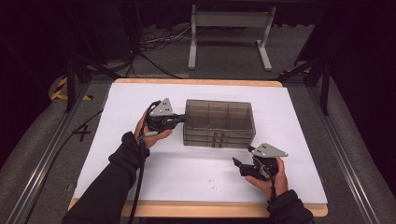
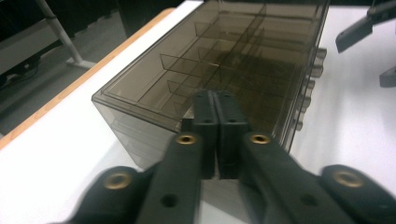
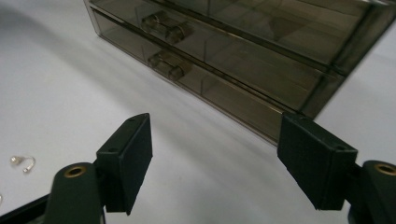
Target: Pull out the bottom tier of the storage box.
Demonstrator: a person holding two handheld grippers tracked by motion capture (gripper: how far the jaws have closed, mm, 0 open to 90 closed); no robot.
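Note:
A smoky see-through drawer box with divided compartments stands in the middle of the white table. My left gripper is shut and empty, its tips resting against the box's left end near the top edge. In the left gripper view the closed jaws meet over the box. My right gripper stands open just off the box's front right corner, apart from it. In the right gripper view nothing lies between the spread jaws. Two drawer handles face them.
Small curved metal pieces with bead ends lie on the white sheet in front of the box. The table's wooden edge runs along the front. A metal stand and cables sit on the floor beyond.

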